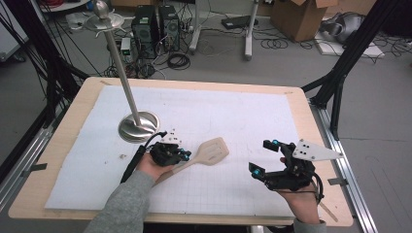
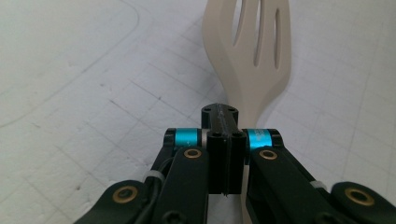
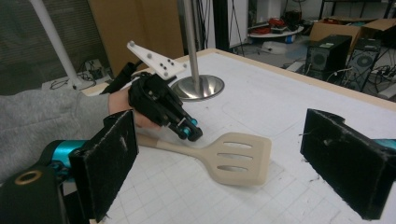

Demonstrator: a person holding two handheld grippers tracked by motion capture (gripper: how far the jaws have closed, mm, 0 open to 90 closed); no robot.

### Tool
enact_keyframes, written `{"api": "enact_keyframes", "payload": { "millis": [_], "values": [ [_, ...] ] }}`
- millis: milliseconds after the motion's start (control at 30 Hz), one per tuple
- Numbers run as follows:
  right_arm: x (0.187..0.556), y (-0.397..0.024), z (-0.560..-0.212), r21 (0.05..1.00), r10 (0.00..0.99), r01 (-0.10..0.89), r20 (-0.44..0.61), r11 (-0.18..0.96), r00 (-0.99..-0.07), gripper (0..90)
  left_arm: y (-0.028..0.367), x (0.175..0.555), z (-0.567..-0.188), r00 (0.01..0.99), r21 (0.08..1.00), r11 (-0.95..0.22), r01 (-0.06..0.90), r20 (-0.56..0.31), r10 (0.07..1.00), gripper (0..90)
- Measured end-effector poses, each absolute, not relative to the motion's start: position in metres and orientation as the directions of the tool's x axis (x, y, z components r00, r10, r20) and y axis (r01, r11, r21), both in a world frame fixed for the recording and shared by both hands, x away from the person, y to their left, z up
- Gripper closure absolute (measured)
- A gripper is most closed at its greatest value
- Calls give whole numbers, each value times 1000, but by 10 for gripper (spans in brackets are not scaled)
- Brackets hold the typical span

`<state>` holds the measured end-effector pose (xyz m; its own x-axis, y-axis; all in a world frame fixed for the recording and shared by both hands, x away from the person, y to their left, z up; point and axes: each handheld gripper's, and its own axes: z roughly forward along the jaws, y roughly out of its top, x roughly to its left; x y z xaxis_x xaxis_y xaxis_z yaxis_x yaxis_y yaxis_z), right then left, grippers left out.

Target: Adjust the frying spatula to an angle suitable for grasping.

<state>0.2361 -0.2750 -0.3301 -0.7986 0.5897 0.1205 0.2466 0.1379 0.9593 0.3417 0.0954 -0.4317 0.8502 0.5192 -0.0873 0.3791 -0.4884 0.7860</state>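
Observation:
A beige slotted spatula (image 1: 212, 150) lies flat on the white gridded mat (image 1: 233, 116), blade toward the right. My left gripper (image 1: 187, 155) hovers low over the spatula's neck with its jaws pressed together; in the left gripper view (image 2: 220, 112) the blade (image 2: 254, 60) stretches away just past the tips and the handle runs under them. No part of the spatula shows between the jaws. My right gripper (image 1: 261, 157) stands open near the mat's front right, empty, its pads (image 3: 107, 163) wide apart and framing the spatula (image 3: 238, 156) and the left gripper (image 3: 189, 130).
A metal pole on a round steel base (image 1: 138, 127) stands at the mat's left rear, close behind the left hand. The wooden table's edge (image 1: 320, 145) runs along the right. Computer towers, cables and a cardboard box sit on the floor beyond.

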Motion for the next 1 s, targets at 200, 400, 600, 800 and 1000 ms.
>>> {"api": "enact_keyframes", "payload": {
  "millis": [200, 400, 600, 800, 1000],
  "values": [
    [236, -272, -331, 957, 586, 252, 122, 146, -801, 100, 110, 325, -421, 844, 815, -454, 360, -77, 531, 900],
    [236, -269, -332, 954, 587, 254, 114, 161, -802, 100, 133, 303, -421, 836, 844, -401, 357, -97, 540, 900],
    [237, -266, -331, 952, 588, 254, 110, 168, -802, 100, 156, 282, -422, 824, 866, -352, 356, -114, 556, 900],
    [240, -267, -332, 952, 591, 252, 106, 171, -800, 100, 169, 265, -422, 814, 871, -340, 355, -109, 571, 900],
    [240, -269, -330, 954, 591, 248, 105, 167, -800, 100, 173, 251, -424, 802, 868, -351, 353, -88, 590, 900]
  ]
}}
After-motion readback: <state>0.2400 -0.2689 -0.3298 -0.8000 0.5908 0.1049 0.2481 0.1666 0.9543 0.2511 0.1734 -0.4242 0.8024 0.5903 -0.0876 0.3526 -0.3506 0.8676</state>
